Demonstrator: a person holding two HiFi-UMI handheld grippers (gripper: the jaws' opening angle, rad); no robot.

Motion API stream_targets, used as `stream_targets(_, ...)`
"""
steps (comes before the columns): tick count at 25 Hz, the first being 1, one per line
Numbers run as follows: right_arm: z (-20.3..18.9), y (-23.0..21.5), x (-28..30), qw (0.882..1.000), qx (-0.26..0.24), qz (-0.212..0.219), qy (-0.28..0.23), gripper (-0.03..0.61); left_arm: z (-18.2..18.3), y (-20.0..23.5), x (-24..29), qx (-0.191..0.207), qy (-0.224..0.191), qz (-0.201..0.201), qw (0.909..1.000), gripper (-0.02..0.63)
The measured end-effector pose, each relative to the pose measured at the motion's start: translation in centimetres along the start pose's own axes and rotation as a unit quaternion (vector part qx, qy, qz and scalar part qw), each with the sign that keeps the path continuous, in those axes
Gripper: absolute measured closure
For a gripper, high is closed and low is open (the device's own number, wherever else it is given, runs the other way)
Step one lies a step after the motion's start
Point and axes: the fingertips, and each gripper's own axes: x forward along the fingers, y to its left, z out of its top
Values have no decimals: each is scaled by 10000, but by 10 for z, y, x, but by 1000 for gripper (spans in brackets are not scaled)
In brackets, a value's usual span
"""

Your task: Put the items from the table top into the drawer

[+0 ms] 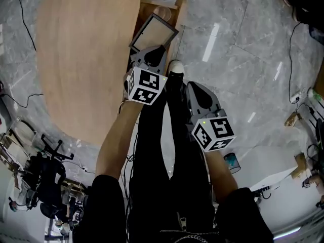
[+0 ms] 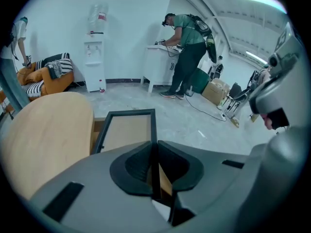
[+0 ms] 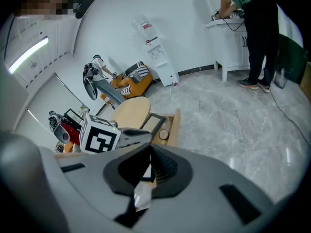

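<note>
As the head camera looks down: the wearer's legs in dark trousers run up the middle, with a marker-cube tool on either side.
left gripper: jaws clamped on the near edge of the frame. The black rim shows as a thin strip pinched between the pads.
frame: black rim, beige panel, tilted. It is held out over the open drawer, just beside the table. I cannot tell whether its far edge touches the drawer.
drawer: light wood, pulled out from under the table on the side nearest the wearer's white shoe.
drawer contents: one small round object at the end away from the table (too small to identify).
right gripper: jaws together, pads meeting at the tips. Only a pale sliver shows in the slit below them, and it cannot be identified. This tool sits further back than the left one, apart from the frame and the drawer.
table: rounded top in light wood.
floor: grey marble tiles, with cables trailing at the edges.
background: a person in a green top bends over a white counter, well apart from the table. A water dispenser stands against the wall.
</note>
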Motion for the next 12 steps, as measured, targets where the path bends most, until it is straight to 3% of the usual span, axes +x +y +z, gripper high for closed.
stream_targets(6,-1,-1,1,10000,11,-1,23,566,-26,-14,4,192,216,-317,9991,566)
stream_targets(12,-2,1,5,10000,19,15,58,566,-52,-17,5,288,521,-314,9977,566)
